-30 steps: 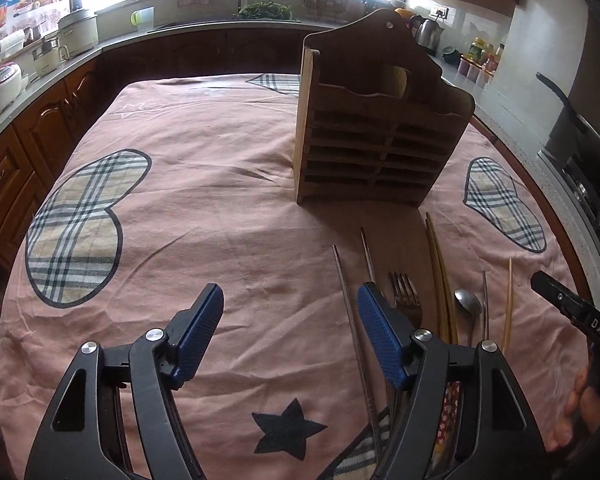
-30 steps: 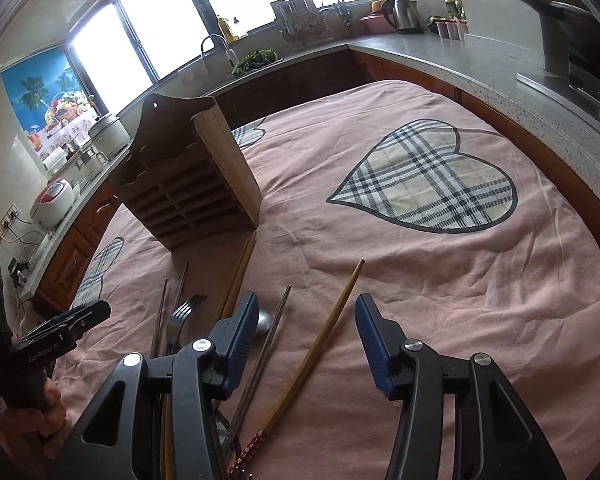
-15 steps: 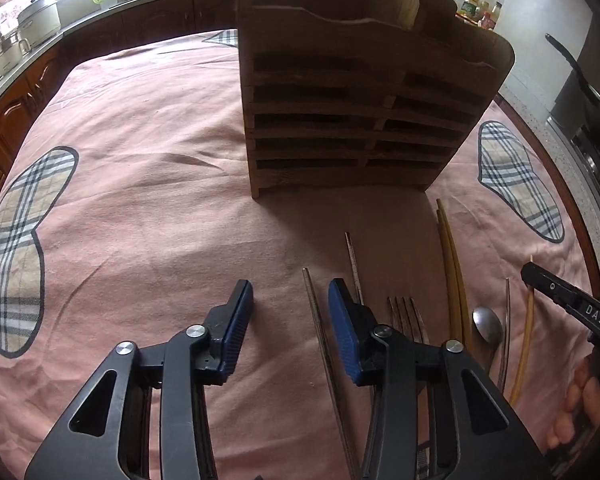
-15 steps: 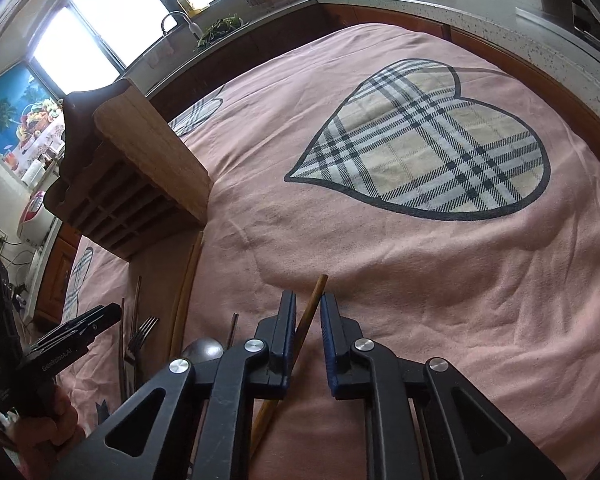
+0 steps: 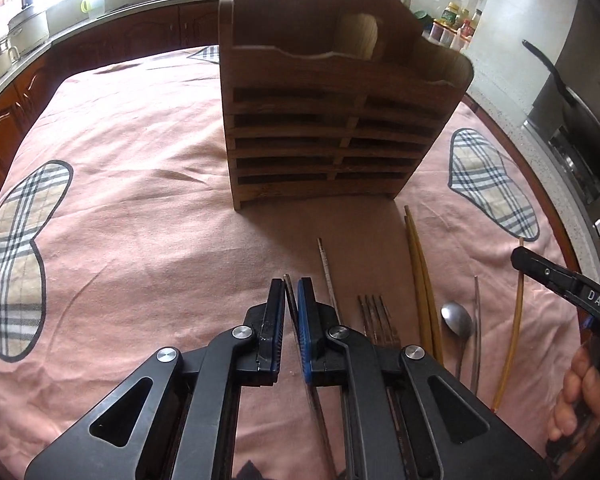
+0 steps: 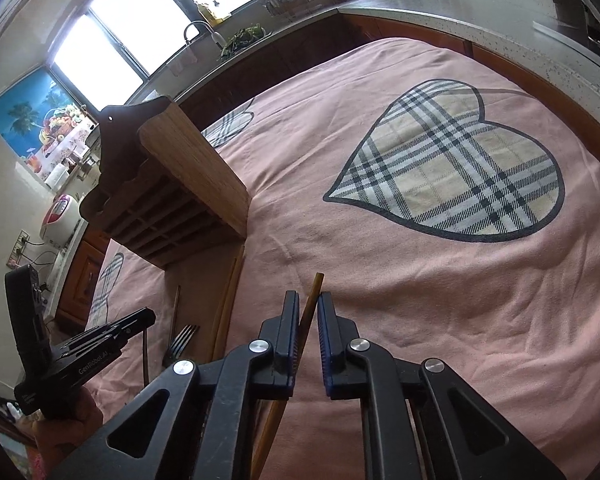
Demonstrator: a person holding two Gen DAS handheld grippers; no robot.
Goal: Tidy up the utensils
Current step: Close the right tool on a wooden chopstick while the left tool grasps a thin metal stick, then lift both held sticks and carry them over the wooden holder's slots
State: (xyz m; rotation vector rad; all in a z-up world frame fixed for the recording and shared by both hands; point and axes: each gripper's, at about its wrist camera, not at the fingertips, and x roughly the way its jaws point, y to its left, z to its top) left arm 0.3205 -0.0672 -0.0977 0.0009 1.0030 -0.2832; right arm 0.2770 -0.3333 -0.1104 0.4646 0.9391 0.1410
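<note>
The lower length of a thin dark metal chopstick (image 5: pixel 289 294) is hidden beneath the left claw (image 5: pixel 288 292), which is clenched on it. A brown wooden chopstick (image 6: pixel 313 294) is likewise gripped by the right claw (image 6: pixel 308 306). Beyond, on the pink-clothed table (image 5: pixel 140 240), the slatted wooden utensil holder (image 5: pixel 332 128) is seen, its contents unclear.

I am counting two metal chopsticks (image 5: pixel 327 272) beside my left gripper, two joined wooden chopsticks (image 5: pixel 420 276), one single wooden chopstick (image 5: pixel 514 328), one fork (image 5: pixel 374 316), one spoon (image 5: pixel 456 320), one slim metal rod (image 5: pixel 477 320), one wooden holder (image 5: pixel 332 120).
</note>
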